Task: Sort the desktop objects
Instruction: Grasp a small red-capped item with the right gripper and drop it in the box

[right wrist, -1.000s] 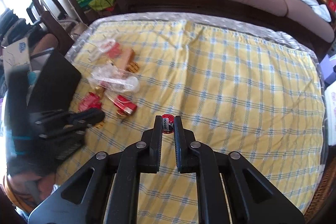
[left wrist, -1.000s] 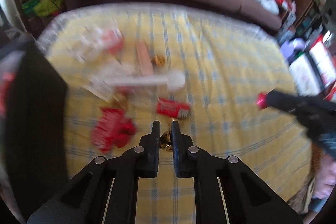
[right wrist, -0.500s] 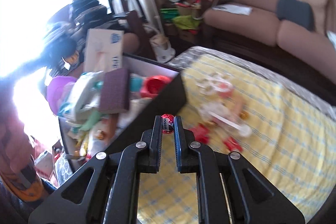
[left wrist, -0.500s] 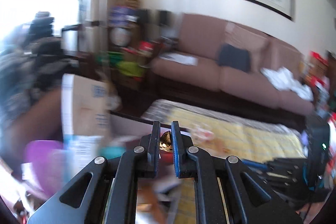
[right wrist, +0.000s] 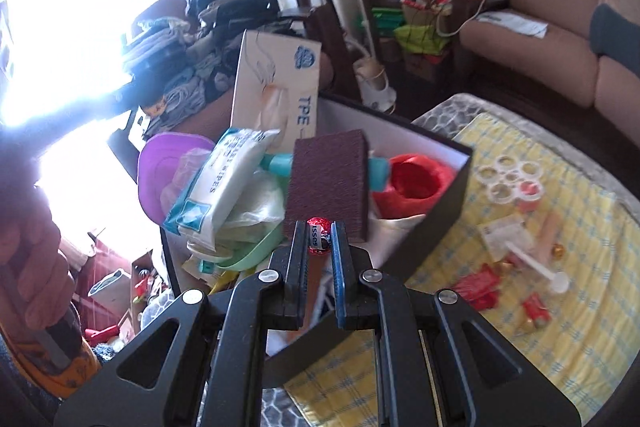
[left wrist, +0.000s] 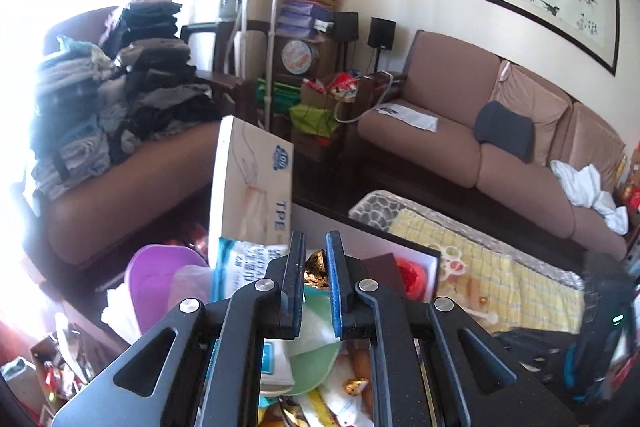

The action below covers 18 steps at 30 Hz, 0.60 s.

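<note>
Both cameras are swinging away from the yellow checked cloth [right wrist: 560,339] toward the black box [right wrist: 452,203] since a second ago. I am holding the left gripper [left wrist: 316,267] pinched on a gold-foil candy [left wrist: 316,269], directly above the box's jumbled contents, with a green dish [left wrist: 316,359] showing below the fingers. I am keeping the right gripper [right wrist: 320,237] clamped on a red-foil candy [right wrist: 319,235], hovering over the box's near side, just in front of a maroon block [right wrist: 328,187]. A wipes packet [right wrist: 216,183] and a red spool [right wrist: 416,187] are lying inside the box. Red wrappers [right wrist: 480,289], a white spoon [right wrist: 540,269] and a plastic ring holder [right wrist: 512,181] are sitting out on the cloth-covered counter.
</note>
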Tool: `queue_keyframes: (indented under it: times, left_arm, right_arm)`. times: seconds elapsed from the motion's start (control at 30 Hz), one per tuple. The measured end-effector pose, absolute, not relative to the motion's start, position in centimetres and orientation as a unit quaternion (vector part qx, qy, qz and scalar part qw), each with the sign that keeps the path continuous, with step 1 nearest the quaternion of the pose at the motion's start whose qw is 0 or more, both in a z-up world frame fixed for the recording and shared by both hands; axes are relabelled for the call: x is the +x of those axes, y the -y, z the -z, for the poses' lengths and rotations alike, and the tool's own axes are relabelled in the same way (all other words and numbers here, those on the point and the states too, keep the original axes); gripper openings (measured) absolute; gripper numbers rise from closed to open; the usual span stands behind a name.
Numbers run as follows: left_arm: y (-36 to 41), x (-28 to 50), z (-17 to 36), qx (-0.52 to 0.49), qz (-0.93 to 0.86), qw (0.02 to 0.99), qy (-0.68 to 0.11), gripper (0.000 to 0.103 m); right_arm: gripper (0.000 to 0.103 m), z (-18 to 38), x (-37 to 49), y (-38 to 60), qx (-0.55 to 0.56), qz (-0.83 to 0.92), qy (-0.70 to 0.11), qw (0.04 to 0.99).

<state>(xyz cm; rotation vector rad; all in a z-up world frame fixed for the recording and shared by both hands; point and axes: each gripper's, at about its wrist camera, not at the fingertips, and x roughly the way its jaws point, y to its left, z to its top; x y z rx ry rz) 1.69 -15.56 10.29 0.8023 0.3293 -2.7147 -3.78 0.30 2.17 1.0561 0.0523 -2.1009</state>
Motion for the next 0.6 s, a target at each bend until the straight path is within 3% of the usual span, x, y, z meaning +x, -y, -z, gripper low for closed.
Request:
queue_keyframes:
  times: [0.17, 0.2, 0.23, 0.3, 0.33, 0.6]
  left_arm:
    - [16.3, 1.1, -9.5, 0.309, 0.932, 0.121, -0.146, 0.011]
    - [16.4, 1.0, -9.3, 0.314, 0.929, 0.124, -0.151, 0.021]
    - [16.7, 0.9, -9.1, 0.318, 0.927, 0.124, -0.158, 0.051]
    - [17.1, 0.9, -9.0, 0.312, 0.927, 0.128, -0.165, 0.086]
    - [17.1, 1.1, -9.1, 0.307, 0.928, 0.13, -0.164, 0.086]
    - [16.3, 0.9, -8.9, 0.307, 0.929, 0.12, -0.17, 0.087]
  right_arm:
    - [0.015, -0.4, -3.6, 1.6, 0.441, 0.8, -0.043, 0.404]
    - [0.017, -0.4, -3.6, 1.5, 0.441, 0.801, -0.042, 0.403]
    - [0.024, -0.5, -3.7, 1.2, 0.44, 0.803, -0.04, 0.4]
    - [0.043, -1.0, -4.0, -0.5, 0.434, 0.816, -0.03, 0.381]
    - [0.051, -1.3, -4.2, -1.7, 0.429, 0.825, -0.022, 0.368]
    - [0.06, -2.5, -5.8, -12.2, 0.413, 0.868, 0.053, 0.27]
